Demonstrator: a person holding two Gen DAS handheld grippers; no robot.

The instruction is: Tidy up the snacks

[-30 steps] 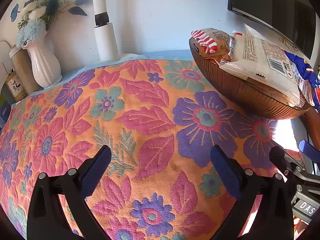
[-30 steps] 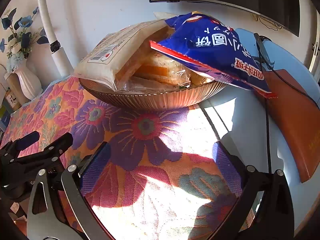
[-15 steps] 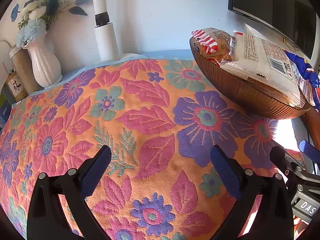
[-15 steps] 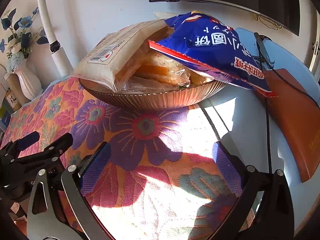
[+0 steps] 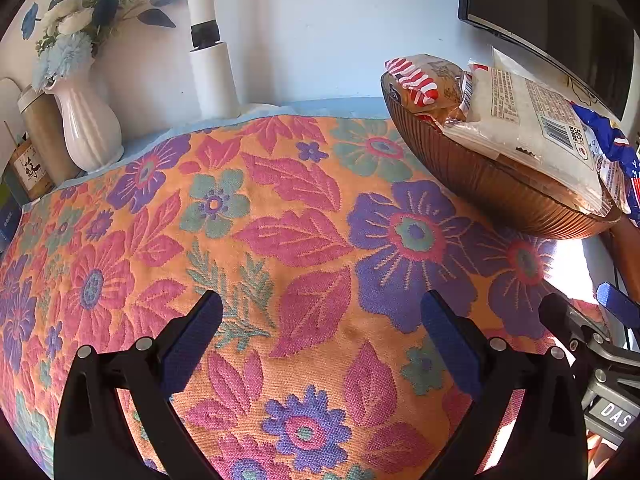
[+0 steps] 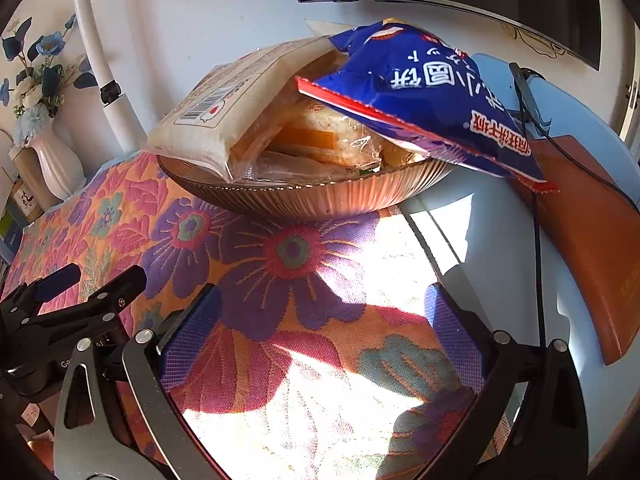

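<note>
Left wrist view: left gripper (image 5: 320, 312) held low over a floral tablecloth (image 5: 280, 240), blue-padded fingers (image 5: 192, 336) spread wide, nothing between them. Ribbed brown bowl (image 5: 480, 184) at upper right, resting on the cloth near its far right edge, heaped with snack packets. Red-and-white striped packet (image 5: 420, 80) at the bowl's far-left rim; pale packet with barcode (image 5: 532, 120) lying across the top and overhanging the near rim; blue snack bag (image 5: 616, 168) beyond it at the frame edge. White ribbed vase (image 5: 88, 124) with blue and white flowers at the far left corner, against the wall; tan cylindrical container (image 5: 44, 136) just beside it. White pole (image 5: 208, 52) standing upright at the back edge of the table. Dark screen (image 5: 552, 12) on the wall at upper right. Part of the right gripper (image 5: 592, 332) visible at lower right.

Right wrist view: right gripper (image 6: 320, 320) likewise low over the cloth, fingers (image 6: 188, 336) wide apart and empty, sunlit patch beneath. Bowl (image 6: 312, 196) straight ahead, partly on the cloth and partly on the pale blue tabletop (image 6: 580, 128). Blue snack bag (image 6: 424, 96) tilted on top, its lower end hanging past the right rim; pale packet (image 6: 216, 120) overhanging the left rim; clear-wrapped items (image 6: 328, 140) between them. Brown flat object (image 6: 592, 240) on the tabletop to the right, crossed by a black cable (image 6: 538, 264). Left gripper (image 6: 80, 292) at the left margin.
</note>
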